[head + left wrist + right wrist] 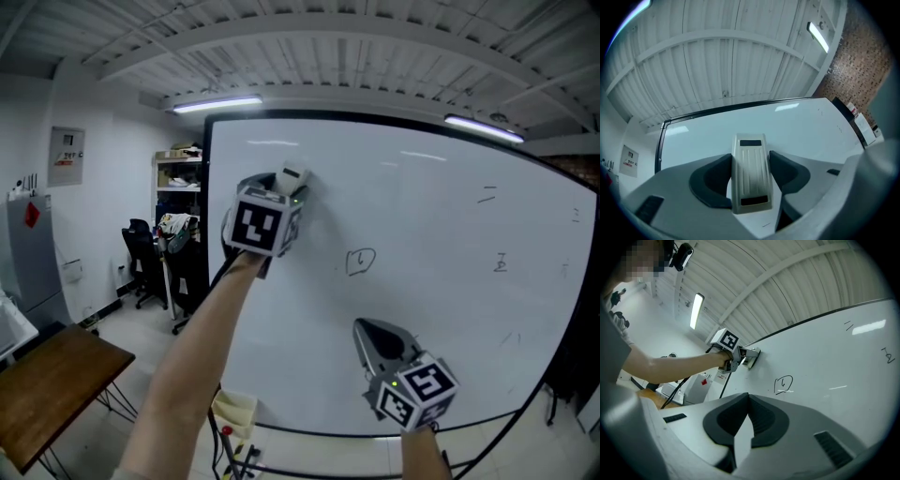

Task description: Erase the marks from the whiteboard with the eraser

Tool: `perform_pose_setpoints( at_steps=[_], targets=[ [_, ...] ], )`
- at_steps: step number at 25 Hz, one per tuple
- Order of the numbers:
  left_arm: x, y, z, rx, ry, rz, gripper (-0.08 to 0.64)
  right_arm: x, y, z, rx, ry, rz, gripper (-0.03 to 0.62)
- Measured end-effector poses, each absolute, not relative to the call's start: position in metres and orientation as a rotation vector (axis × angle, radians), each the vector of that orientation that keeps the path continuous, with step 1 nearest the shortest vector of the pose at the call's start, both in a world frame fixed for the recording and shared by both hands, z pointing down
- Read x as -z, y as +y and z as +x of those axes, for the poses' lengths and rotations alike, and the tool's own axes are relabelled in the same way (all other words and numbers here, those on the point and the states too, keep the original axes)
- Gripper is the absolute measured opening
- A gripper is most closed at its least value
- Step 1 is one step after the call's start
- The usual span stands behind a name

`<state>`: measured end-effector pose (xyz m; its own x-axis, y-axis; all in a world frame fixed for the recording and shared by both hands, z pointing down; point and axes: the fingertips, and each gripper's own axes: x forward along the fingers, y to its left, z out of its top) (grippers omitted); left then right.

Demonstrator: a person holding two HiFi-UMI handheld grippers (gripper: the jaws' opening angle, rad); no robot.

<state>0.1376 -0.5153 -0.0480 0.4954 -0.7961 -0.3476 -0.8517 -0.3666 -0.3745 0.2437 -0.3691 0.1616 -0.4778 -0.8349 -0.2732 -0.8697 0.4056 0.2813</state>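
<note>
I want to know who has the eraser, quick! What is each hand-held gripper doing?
Left hand-held gripper: closed on the eraser.
Right hand-held gripper: closed, holding nothing.

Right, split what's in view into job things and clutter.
Job: whiteboard; eraser clamped in the left gripper; boxed mark; smaller marks at right.
Lying about: wooden table; office chair; shelf; right gripper, shut and empty.
</note>
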Motion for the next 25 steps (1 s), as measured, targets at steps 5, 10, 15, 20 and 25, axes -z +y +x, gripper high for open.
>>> perform_pose_setpoints(
  at_steps=[5,10,15,20,25],
  targets=[
    [0.042,-0.478,0.129,-0.250,1.264,-2.239,0.249,-0.161,-0.363,0.240,-0.571,2.543,-1.543,-0.009],
    [0.012,-0.467,0.117,-0.275,1.239,-2.289,0.249,-0.162,-0.363,0.228,-0.573,2.560,-1.495,-0.009],
    [-0.028,-0.448,0.109,-0.314,1.173,-2.345,0.249,-0.162,-0.362,0.217,-0.563,2.569,-1.450,-0.009],
    [-0.089,-0.425,0.107,-0.348,1.061,-2.448,0.249,-0.166,-0.363,0.209,-0.582,2.577,-1.366,-0.009],
    [-0.155,-0.400,0.101,-0.408,0.943,-2.583,0.249,-0.181,-0.360,0.205,-0.550,2.594,-1.318,-0.008]
  ],
)
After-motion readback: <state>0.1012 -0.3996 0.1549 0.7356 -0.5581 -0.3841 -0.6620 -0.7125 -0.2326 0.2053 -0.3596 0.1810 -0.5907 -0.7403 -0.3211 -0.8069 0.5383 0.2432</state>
